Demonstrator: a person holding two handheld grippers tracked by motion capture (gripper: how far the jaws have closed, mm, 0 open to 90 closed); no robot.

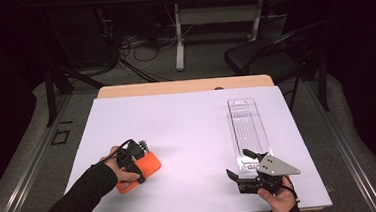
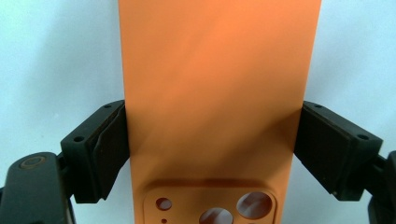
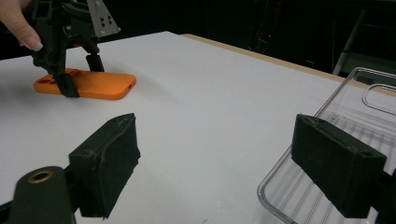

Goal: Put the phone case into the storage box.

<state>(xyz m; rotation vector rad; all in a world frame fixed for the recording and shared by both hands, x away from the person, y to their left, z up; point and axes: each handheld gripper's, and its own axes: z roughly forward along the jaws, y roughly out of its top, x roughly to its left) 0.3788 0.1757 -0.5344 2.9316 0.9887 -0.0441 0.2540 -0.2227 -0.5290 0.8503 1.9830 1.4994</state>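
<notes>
My left gripper [image 1: 140, 157]: jaws pressed on both long edges of the orange phone case [image 1: 145, 170], flat on the white table [image 1: 188, 131] | my right gripper [image 1: 243, 165]: jaws wide apart, at the clear tray [image 1: 247, 119] near end, holding nothing

A wide bare stretch of the counter [image 1: 187, 121] is lying open from the far edge down to the near edge, so a hand could be passing freely through the middle. Toward the near left corner the orange phone case [image 1: 139, 172] is blocking the way, with the left hand-held gripper [image 1: 132, 162] sitting over it (jaws pressing its two long sides). Along the right edge the clear plastic tray [image 1: 248, 127] is taking up room, the right hand-held gripper [image 1: 240, 166] hanging spread wide at its near end.
</notes>
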